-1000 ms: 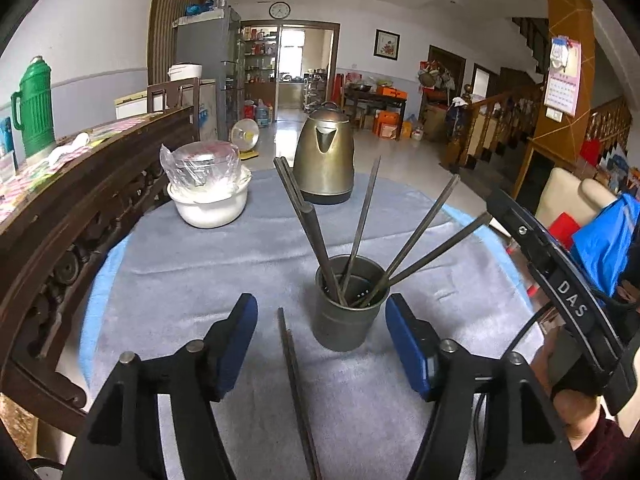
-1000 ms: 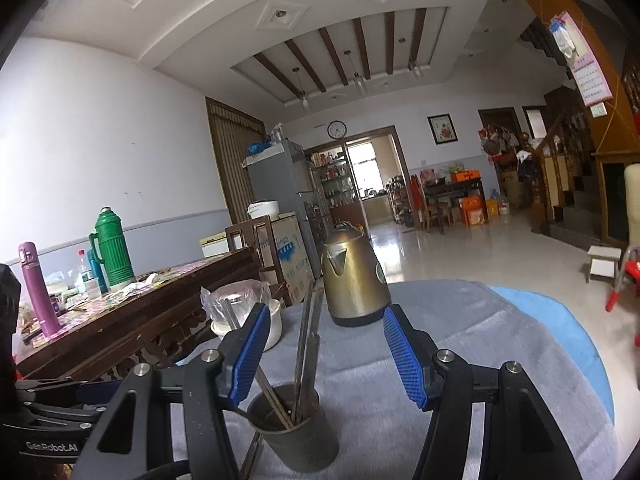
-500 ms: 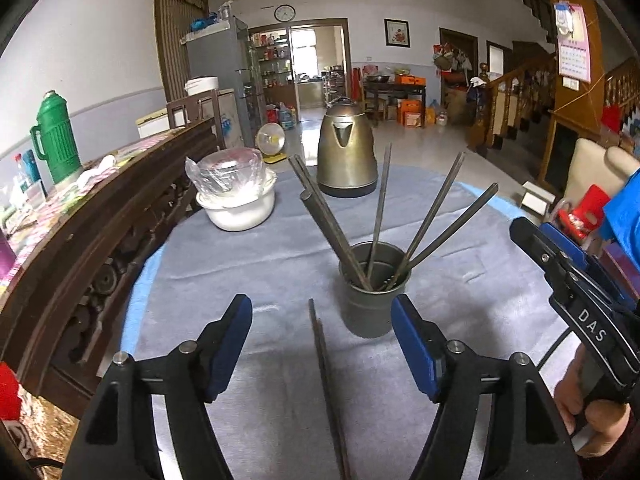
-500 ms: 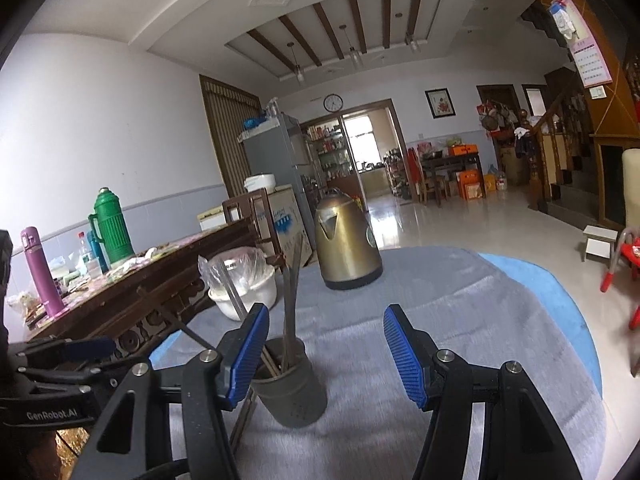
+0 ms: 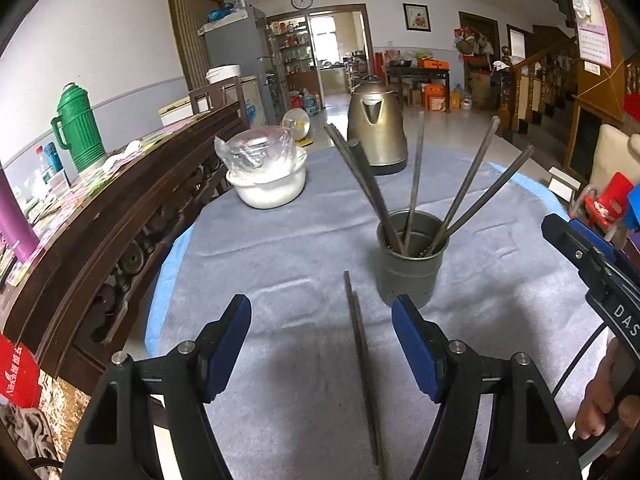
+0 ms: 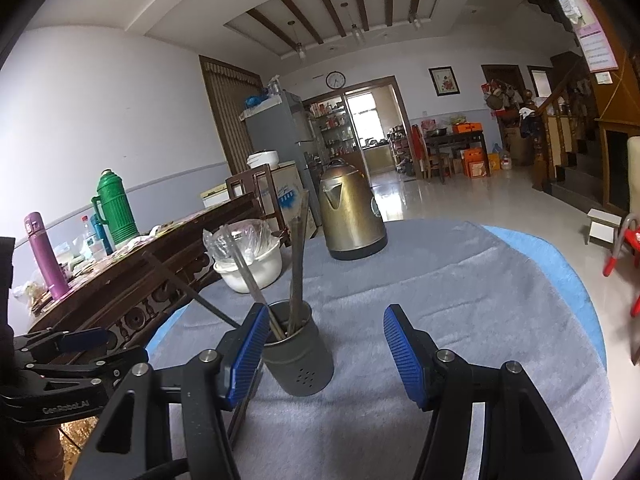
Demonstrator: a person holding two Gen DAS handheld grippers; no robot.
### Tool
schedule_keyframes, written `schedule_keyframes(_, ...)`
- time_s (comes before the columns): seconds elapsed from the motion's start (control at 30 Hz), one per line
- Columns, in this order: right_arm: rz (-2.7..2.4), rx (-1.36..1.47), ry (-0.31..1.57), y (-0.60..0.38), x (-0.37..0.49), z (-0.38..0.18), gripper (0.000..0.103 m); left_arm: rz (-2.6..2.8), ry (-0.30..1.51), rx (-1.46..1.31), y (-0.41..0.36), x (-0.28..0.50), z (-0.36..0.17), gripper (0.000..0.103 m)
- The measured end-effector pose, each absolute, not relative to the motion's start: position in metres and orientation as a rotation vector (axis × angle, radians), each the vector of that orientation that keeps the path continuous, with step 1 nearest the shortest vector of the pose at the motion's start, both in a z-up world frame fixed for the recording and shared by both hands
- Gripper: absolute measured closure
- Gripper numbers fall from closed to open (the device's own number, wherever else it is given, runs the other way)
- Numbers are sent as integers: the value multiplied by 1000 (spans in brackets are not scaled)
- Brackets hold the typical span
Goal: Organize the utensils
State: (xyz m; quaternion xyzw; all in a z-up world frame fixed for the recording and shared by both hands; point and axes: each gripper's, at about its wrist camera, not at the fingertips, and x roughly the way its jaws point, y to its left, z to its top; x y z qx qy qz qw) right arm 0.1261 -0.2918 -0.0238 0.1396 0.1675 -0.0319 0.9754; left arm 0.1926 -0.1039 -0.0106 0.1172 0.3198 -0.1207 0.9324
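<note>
A dark metal cup [image 5: 410, 258] stands on the grey cloth and holds several dark chopsticks [image 5: 474, 182] that fan outward. A loose pair of chopsticks [image 5: 362, 356] lies flat on the cloth in front of the cup. My left gripper [image 5: 322, 344] is open above this pair, its blue pads on either side and clear of it. In the right wrist view the same cup [image 6: 298, 354] sits just beyond the left pad of my right gripper [image 6: 322, 354], which is open and holds nothing.
A brass kettle [image 5: 376, 128] and a white bowl under a plastic bag [image 5: 266, 174] stand at the far side of the round table [image 5: 256, 248]. A dark carved wooden bench [image 5: 120, 216] runs along the left. A person's hand [image 5: 604, 398] holds the right gripper.
The left wrist view has swung so the cup now sits right of centre and the loose chopsticks lie between the pads. The right gripper has sunk a little toward the cloth.
</note>
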Motion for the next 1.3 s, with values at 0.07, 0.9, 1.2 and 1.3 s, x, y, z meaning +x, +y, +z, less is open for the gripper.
schedule_keyframes(0.07, -61, 279, 341, -289, 125, -24, 39, -238, 656, 238, -102, 193, -11, 29)
schedule_keyframes(0.9, -53, 239, 435, -267, 141, -46, 39, -257, 761, 233, -101, 204, -50, 29)
schedule_keyframes(1.2, -58, 250, 481, -270, 153, -61, 39, -274, 805, 246, -109, 214, -69, 29)
schedule_keyframes(1.3, -57, 251, 499, -271, 158, -68, 39, -277, 823, 250, -113, 219, -76, 29)
